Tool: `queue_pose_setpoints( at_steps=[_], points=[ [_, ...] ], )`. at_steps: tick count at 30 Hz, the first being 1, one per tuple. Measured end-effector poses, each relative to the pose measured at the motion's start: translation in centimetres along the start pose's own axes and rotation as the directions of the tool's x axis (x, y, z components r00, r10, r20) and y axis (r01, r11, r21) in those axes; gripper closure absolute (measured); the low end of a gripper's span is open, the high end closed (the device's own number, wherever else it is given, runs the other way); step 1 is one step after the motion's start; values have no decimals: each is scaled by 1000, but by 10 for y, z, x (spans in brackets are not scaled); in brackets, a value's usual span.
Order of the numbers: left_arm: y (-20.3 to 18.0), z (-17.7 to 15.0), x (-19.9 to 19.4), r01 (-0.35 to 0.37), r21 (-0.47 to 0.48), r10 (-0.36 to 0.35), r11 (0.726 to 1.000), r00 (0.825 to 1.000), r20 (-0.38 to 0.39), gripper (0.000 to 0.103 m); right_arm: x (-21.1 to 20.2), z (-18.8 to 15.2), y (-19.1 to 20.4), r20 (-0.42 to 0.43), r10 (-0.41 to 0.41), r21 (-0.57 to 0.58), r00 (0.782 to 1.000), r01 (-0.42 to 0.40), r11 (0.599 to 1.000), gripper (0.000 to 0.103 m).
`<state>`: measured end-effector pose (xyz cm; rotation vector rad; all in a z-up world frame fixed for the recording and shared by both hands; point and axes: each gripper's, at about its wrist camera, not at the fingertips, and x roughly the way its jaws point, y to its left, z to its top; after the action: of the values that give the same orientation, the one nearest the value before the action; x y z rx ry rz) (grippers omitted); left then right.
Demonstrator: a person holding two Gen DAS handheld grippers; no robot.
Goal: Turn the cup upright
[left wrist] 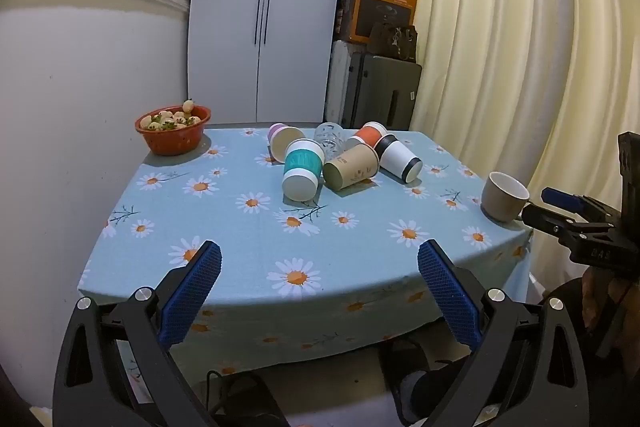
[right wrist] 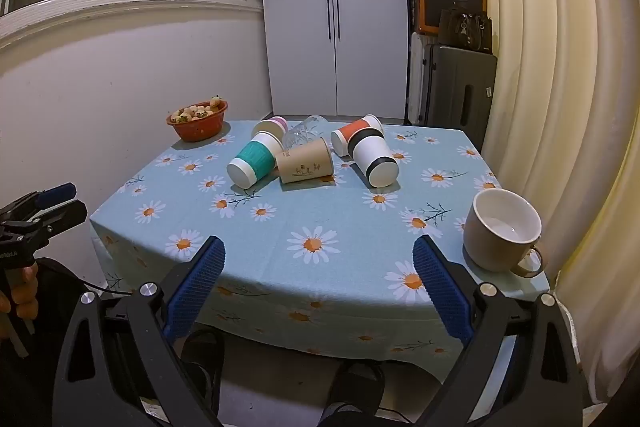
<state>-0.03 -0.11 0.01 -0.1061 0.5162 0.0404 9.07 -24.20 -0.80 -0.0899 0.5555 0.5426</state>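
Several paper cups lie on their sides in the middle of the table: a teal one [left wrist: 302,169] [right wrist: 256,163], a brown one [left wrist: 352,167] [right wrist: 306,165], a white-and-black one [left wrist: 398,157] [right wrist: 374,159], an orange one [left wrist: 366,135] [right wrist: 356,131], a pink one [left wrist: 282,141] [right wrist: 270,127] and a clear glass [left wrist: 330,139] [right wrist: 304,131]. A beige mug [left wrist: 504,197] [right wrist: 502,231] stands upright at the right front corner. My left gripper [left wrist: 320,267] is open and empty over the front edge. My right gripper [right wrist: 318,265] is open and empty, left of the mug.
A red bowl of fruit [left wrist: 174,129] [right wrist: 198,121] stands at the back left of the blue daisy tablecloth [left wrist: 248,247] [right wrist: 352,227]. A wall is on the left, curtains [left wrist: 520,47] on the right, a suitcase and boxes [right wrist: 452,27] behind.
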Motion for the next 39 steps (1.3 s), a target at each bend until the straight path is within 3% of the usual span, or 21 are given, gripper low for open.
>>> queue_pose_setpoints(
  at_steps=[39],
  points=[
    [-7, -1, 4, 7, -8, -7, 1000, 1000, -4, 7, 2, -1, 2, -8, -7, -10, 1000, 7, 1000, 8]
  ],
)
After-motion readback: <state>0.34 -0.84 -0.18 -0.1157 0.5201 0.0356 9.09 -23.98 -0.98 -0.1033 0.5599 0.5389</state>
